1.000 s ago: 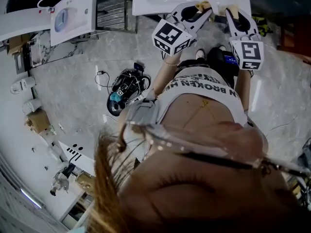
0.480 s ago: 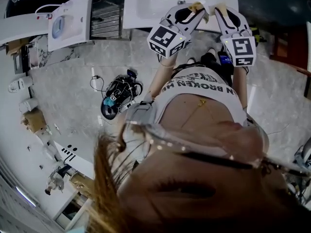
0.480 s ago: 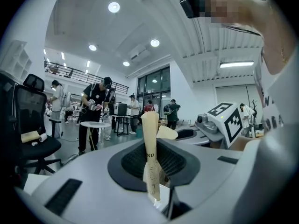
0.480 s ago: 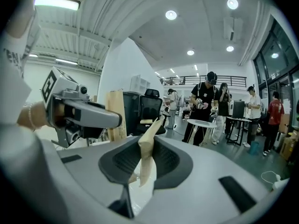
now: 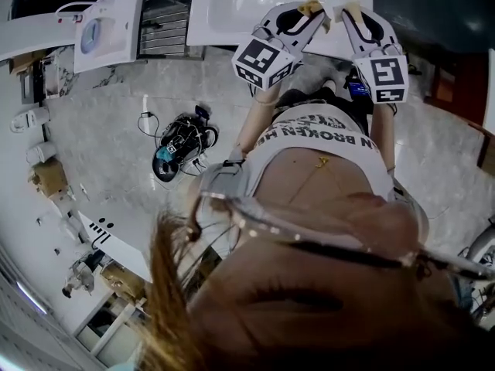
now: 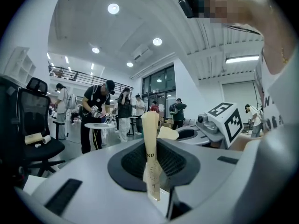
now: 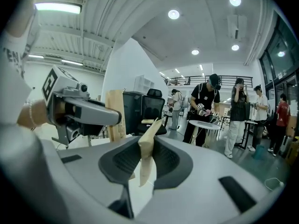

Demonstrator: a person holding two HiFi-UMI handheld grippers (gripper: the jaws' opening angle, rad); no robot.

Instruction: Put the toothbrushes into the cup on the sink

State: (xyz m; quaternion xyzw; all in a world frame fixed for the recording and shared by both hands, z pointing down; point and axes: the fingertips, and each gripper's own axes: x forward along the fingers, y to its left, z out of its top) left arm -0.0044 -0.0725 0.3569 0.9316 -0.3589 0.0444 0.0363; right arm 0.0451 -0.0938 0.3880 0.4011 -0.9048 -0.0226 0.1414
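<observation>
Grippers (image 5: 313, 9) (image 5: 352, 11) nearer sink (image 5: 224, 10), toothbrushes (image 6: 150, 139) (image 7: 145, 153) between fingers (image 6: 131, 160).

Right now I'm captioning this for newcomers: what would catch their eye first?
Two marker-cubed grippers side by side over the edge of the white sink, top of the head view. The left gripper is shut on a tan paper-wrapped toothbrush; the right gripper clamps a second wrapped toothbrush.

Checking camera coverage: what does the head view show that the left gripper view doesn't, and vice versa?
Head view only: the white sink and a black bag with cables. Left gripper view only: people standing by a round table, and an office chair. Both: the left gripper and right gripper, each shut on a paper-wrapped toothbrush.
</observation>
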